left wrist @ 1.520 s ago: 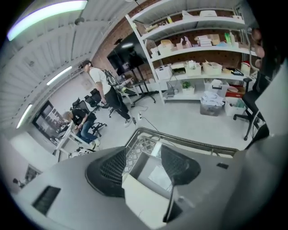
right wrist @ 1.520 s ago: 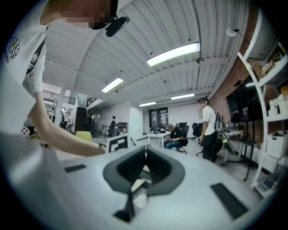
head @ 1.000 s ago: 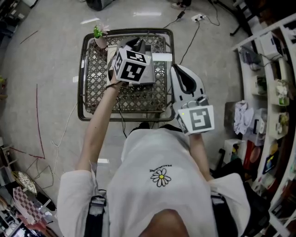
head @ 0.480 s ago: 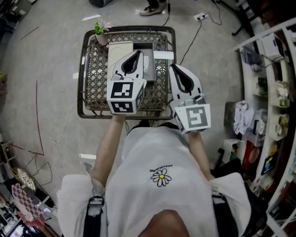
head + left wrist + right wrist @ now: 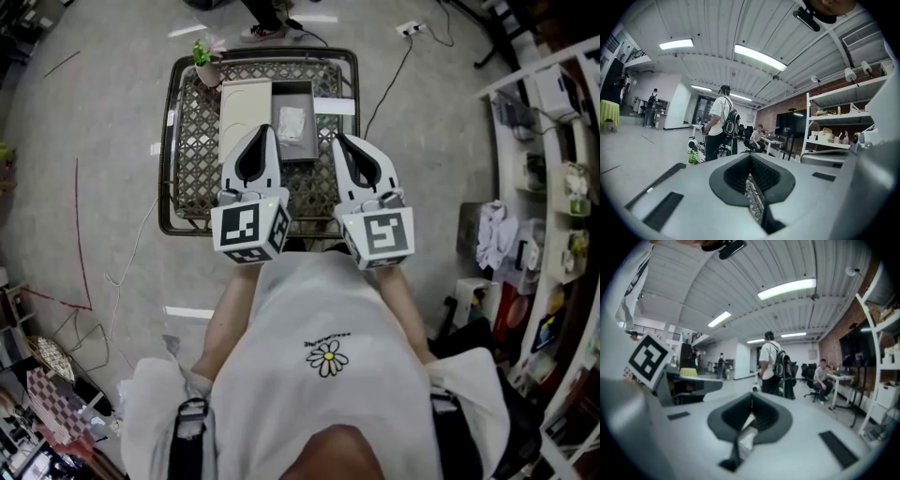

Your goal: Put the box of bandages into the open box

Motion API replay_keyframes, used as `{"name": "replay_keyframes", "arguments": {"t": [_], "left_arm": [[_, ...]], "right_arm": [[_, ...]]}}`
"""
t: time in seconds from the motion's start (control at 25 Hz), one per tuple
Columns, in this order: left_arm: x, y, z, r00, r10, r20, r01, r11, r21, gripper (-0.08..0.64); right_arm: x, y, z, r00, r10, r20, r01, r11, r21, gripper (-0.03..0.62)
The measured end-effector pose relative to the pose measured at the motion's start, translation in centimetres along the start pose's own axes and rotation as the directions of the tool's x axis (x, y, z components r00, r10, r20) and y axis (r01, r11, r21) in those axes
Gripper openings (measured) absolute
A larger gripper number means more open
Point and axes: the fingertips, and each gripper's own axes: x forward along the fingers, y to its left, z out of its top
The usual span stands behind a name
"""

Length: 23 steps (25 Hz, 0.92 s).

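With the box of bandages (image 5: 292, 122) in the open box (image 5: 310, 92), we hold left gripper (image 5: 264, 128) and right gripper (image 5: 338, 140) clear, jaws pressed together.

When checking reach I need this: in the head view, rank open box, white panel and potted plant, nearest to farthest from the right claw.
1. Open box, just ahead-left of the right claw.
2. White panel, left of the box.
3. Potted plant, farthest left, at the back.
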Motion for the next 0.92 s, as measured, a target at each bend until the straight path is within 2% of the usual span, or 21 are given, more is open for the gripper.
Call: {"name": "replay_keyframes", "arguments": {"t": [0.16,0.4,0.92], "left_arm": [[-0.8,0.9,-0.2,0.999,0.030,-0.011,-0.030,0.999,0.011,0.021],[-0.7,-0.1,0.1,1.000,-0.019,0.000,0.019,0.996,0.084,0.021],[-0.8,0.1,0.0,1.000,-0.009,0.001,0.009,0.999,0.043,0.021]], "right_arm": [[0.0,-0.2,-0.2,1.000,-0.013,-0.009,0.013,1.000,0.005,0.031],[0.2,-0.4,-0.8,0.999,-0.031,-0.029,0.031,0.999,-0.013,0.031],[-0.1,-0.8,-1.4,0.997,-0.048,-0.054,0.047,0.999,-0.028,0.031]]}}
